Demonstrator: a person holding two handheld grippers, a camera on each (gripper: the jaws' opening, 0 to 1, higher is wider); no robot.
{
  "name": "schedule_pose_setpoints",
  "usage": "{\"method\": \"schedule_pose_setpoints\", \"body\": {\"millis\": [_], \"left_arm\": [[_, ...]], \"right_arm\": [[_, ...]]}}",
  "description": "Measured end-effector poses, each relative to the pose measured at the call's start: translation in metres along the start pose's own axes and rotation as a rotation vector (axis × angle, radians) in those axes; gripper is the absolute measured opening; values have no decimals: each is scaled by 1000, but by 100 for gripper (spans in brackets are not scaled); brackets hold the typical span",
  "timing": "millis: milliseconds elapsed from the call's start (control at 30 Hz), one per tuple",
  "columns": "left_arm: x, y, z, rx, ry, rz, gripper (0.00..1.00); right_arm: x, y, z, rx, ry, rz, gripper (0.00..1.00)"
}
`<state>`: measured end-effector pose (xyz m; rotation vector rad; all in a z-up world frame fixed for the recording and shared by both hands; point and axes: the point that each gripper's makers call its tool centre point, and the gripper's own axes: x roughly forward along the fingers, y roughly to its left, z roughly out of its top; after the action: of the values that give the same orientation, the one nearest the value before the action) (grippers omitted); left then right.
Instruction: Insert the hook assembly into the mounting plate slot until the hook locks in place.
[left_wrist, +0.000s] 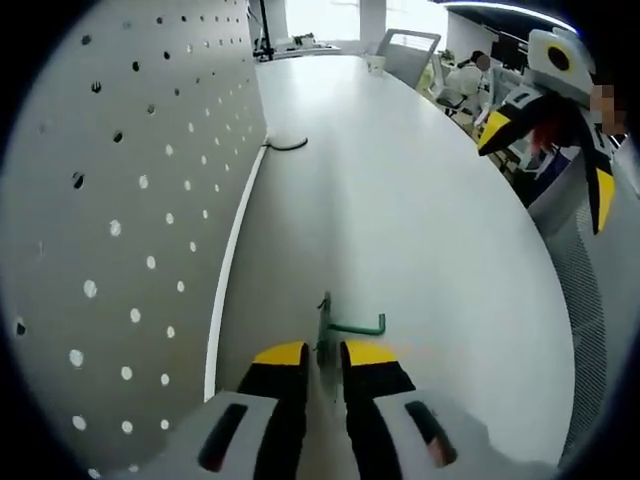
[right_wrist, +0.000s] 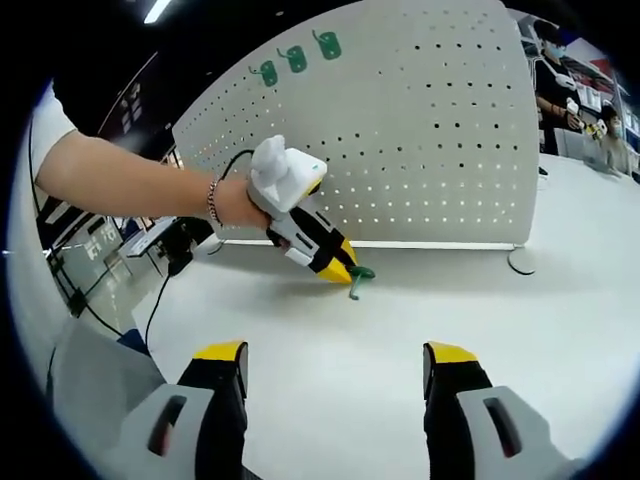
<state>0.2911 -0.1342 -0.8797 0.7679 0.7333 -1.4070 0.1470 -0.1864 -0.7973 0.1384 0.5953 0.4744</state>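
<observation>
The left tool (right_wrist: 345, 272) clamps a green metal hook (left_wrist: 352, 325) just above the white counter (left_wrist: 420, 230), near the upright white perforated pegboard (right_wrist: 420, 120) (three green hooks (right_wrist: 297, 58) hang at its top); the right tool (right_wrist: 335, 375) stands apart, empty.

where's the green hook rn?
The green hook is pinched in the left gripper, just above the white table and short of the pegboard; the right gripper is open.
</observation>
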Motion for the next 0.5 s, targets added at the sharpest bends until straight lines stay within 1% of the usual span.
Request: {"method": "schedule_pose_setpoints", "body": {"millis": [33,67,167,233,333,500], "left_arm": [[0,1,0,-7,-4,6,7],[-1,3,-1,-16,-5,17,5],[-2,1,0,-17,-11,19,5],[-2,2,0,-1,-4,27,4],[-2,2,0,1,6,33,3],[-2,3,-1,0,3,34,3]], "right_arm": [[0,0,0,-1,0,-1,69],[-1,-1,1,-4,-2,-6,69],[-1,-2,0,1,-1,-7,69],[0,-2,0,0,0,-8,69],[0,-1,0,1,-1,-7,69],[-1,-1,1,-1,-2,-7,69]]}}
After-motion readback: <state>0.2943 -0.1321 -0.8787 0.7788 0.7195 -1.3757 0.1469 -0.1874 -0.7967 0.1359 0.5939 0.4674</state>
